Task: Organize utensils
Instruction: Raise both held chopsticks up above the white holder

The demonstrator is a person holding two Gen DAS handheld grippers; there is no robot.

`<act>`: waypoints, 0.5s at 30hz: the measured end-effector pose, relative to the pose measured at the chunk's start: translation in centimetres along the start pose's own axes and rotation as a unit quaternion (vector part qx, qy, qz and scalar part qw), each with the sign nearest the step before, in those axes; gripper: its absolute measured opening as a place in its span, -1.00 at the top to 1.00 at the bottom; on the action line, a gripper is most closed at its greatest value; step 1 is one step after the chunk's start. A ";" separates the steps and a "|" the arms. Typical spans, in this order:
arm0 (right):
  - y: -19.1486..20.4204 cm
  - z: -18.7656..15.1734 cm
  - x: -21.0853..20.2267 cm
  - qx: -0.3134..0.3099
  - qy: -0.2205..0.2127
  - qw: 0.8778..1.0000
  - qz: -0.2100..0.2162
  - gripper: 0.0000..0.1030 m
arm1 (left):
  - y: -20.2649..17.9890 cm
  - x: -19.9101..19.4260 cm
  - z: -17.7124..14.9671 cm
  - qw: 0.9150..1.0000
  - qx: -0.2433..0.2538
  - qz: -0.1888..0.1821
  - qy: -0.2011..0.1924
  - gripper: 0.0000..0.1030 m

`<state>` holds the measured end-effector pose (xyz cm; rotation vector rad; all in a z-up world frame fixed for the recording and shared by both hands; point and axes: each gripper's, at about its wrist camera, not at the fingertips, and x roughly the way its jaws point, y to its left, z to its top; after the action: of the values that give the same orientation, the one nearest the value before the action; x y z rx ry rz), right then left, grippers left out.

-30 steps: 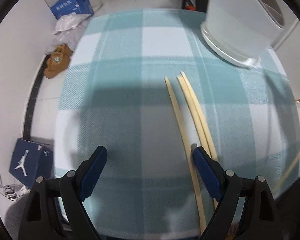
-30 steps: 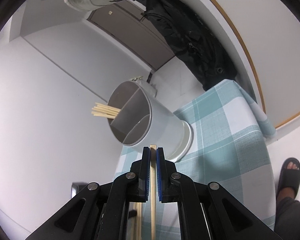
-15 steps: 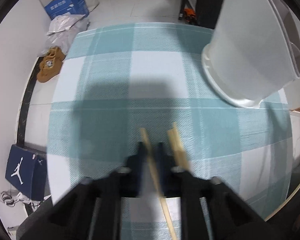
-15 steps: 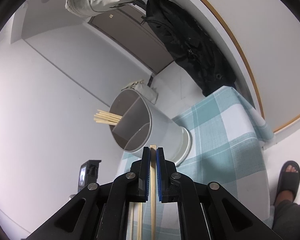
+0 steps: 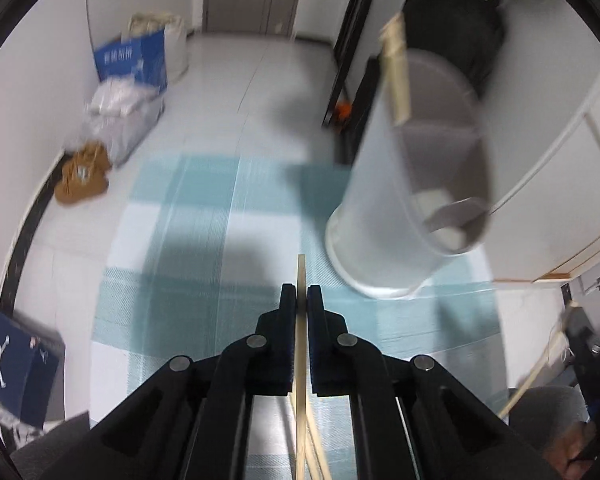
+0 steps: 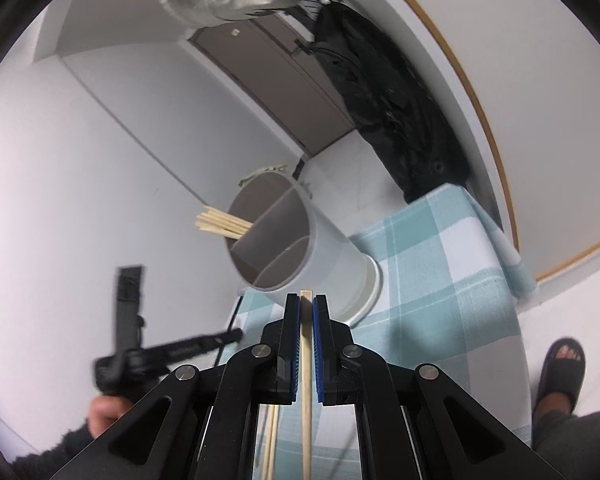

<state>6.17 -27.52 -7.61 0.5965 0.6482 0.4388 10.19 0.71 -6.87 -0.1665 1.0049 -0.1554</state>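
My left gripper [image 5: 301, 295] is shut on one pale wooden chopstick [image 5: 300, 272], held above the teal checked tablecloth [image 5: 188, 240]. Its tip points toward the white divided utensil holder [image 5: 396, 232] at the right, where a bundle of chopsticks [image 5: 397, 80] sticks out of one compartment. Two more chopsticks [image 5: 317, 454] lie on the cloth under the fingers. My right gripper [image 6: 307, 303] is shut on another chopstick [image 6: 306, 380], just short of the holder [image 6: 324, 264], with the bundle [image 6: 220, 224] in its far-left compartment. The left gripper [image 6: 129, 320] shows blurred at the lower left.
Spare chopsticks [image 6: 271, 440] lie on the cloth [image 6: 440, 272] below my right gripper. A sandalled foot [image 6: 560, 376] stands on the floor by the table's right edge. Boxes and bags [image 5: 132, 80], brown shoes [image 5: 80, 180] and a blue shoebox [image 5: 16, 364] sit on the floor to the left.
My left gripper closed on one chopstick and rose with it off the cloth, tilting up toward the holder. The right gripper stayed put with its chopstick; the left gripper came into its view.
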 end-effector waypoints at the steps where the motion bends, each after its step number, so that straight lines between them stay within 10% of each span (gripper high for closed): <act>1: 0.6 -0.1 -0.2 -0.010 -0.005 1.000 0.004 0.90 | -0.4 -0.6 -0.3 1.000 0.005 -0.008 -0.006 0.97; 15: 7.9 -0.6 -0.7 -0.126 -0.038 0.991 -0.017 0.90 | -0.9 -5.3 -0.6 0.996 0.023 -0.070 -0.051 0.98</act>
<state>3.71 -21.80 -2.68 0.3599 0.5191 0.4547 6.89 0.91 -2.65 -0.2012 0.8865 -0.2939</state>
